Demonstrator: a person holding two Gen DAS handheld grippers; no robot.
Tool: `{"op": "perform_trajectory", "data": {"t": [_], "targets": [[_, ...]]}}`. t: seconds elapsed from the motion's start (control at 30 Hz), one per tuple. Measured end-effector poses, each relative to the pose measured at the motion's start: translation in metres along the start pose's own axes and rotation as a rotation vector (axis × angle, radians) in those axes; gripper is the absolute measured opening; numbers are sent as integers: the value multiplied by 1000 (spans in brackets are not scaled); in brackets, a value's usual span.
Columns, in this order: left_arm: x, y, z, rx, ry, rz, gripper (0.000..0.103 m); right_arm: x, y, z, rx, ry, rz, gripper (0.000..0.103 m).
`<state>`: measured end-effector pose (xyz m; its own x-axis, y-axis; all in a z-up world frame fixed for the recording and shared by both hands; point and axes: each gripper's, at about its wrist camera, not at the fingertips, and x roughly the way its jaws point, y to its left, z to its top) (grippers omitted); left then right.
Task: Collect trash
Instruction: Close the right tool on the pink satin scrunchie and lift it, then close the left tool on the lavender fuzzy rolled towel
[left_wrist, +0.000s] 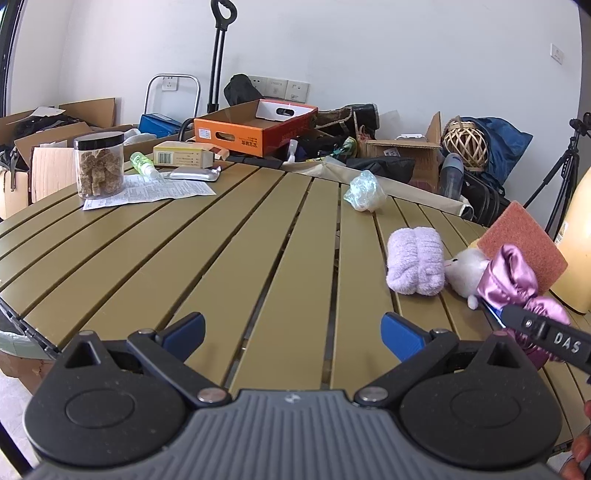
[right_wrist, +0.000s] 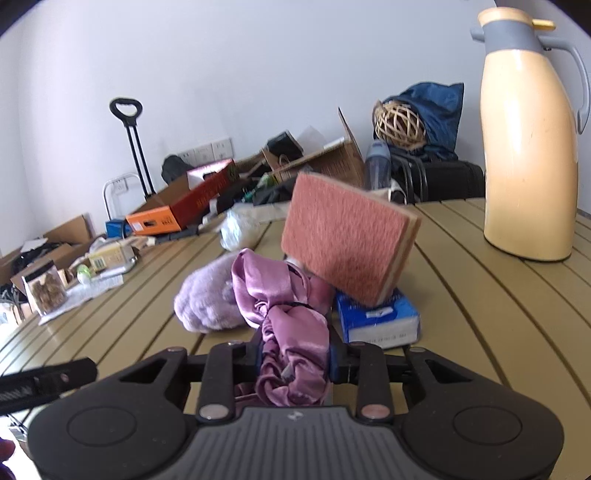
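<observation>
My right gripper (right_wrist: 295, 360) is shut on a pink satin scrunchie (right_wrist: 291, 332) and holds it over the slatted table; it also shows in the left wrist view (left_wrist: 517, 280). My left gripper (left_wrist: 291, 332) is open and empty above the table's near edge. A crumpled clear plastic bag (left_wrist: 364, 190) lies on the table's far side, also in the right wrist view (right_wrist: 238, 229). A printed paper sheet (left_wrist: 147, 190) lies at the far left under a jar (left_wrist: 99, 164).
A lilac rolled towel (left_wrist: 415, 260), a white plush toy (left_wrist: 467, 267), a pink sponge (right_wrist: 347, 240) leaning on a blue box (right_wrist: 376, 319), and a yellow thermos jug (right_wrist: 528, 140) crowd the right. A small green bottle (left_wrist: 142, 162), a foil pack (left_wrist: 192, 173) and boxes sit far left.
</observation>
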<state>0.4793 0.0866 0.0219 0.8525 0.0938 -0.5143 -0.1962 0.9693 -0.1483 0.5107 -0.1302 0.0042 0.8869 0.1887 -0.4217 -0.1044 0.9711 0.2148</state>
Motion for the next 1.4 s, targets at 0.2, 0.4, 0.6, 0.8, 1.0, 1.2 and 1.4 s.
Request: {"op": "perform_trajectory", "data": {"t": [0.2,0.4,0.6,0.8,1.0,1.2,1.4], "targets": [[-1,-14,-2,15,2,-23,103,-19,-10,8,3,-53,2,29],[-1,-35,-3,40,6,-42,103,-37,-32,17,28,-98,-10,29],[1,-57,0,68,13,-64,103,-53,-59,24,61,-130,-30,29],[13,-80,17,100,27,-80,103,-63,-86,27,97,-149,-71,29],[35,-100,35,134,55,-79,103,-68,-114,30,138,-160,-110,29],[65,-106,47,121,87,-72,103,-71,-138,28,165,-161,-152,29],[93,-109,57,105,103,-44,101,-74,-157,26,179,-157,-184,29]]}}
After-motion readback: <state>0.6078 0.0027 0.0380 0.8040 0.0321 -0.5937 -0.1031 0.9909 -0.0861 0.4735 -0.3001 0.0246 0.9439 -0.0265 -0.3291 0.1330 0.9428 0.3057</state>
